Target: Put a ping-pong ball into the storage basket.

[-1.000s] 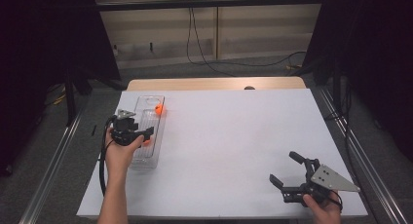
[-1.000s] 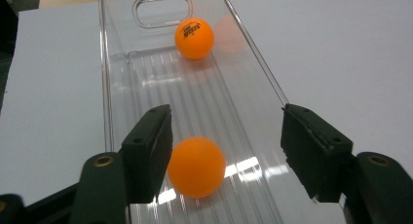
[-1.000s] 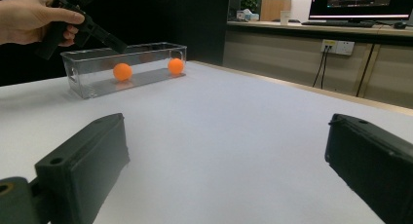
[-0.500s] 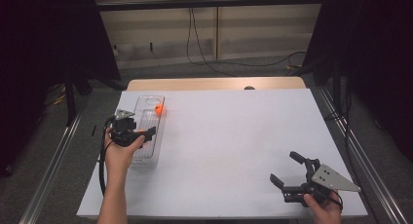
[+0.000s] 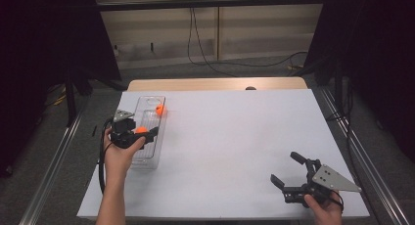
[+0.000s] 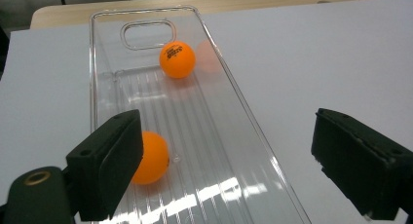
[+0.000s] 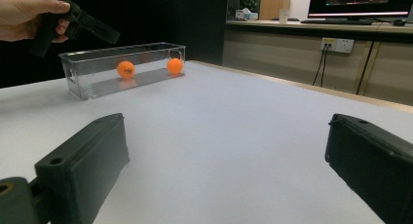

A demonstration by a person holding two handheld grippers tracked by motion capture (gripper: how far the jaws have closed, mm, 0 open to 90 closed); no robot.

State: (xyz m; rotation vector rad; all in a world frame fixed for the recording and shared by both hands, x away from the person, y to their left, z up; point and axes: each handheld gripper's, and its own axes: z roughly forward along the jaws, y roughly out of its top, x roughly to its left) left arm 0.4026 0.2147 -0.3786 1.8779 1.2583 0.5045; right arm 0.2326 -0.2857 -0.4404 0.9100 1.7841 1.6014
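A clear plastic tray [image 5: 147, 162] lies on the left of the white table [image 5: 235, 137], with two orange balls in it. One ball [image 5: 160, 109] [image 6: 178, 59] rests near the far end. The other ball [image 5: 142, 130] [image 6: 155, 158] lies on the tray floor beside the left jaw, untouched by either jaw. My left gripper [image 5: 147, 135] [image 6: 226, 136] hovers over the tray's middle; its jaws have just been opening and stand open with nothing held. My right gripper [image 5: 284, 167] [image 7: 229, 131] rests open at the near right, empty.
The right gripper view looks across the bare white tabletop to the tray [image 7: 92, 87], both balls [image 7: 126, 69] [image 7: 174, 66], and the hand holding the left gripper [image 7: 83, 22]. Wide free tabletop separates the grippers. A wooden edge [image 5: 215, 83] borders the far side.
The left gripper's jaws have spread apart over the tray, and a second orange ball now lies on the tray floor under them. The right gripper has not moved.
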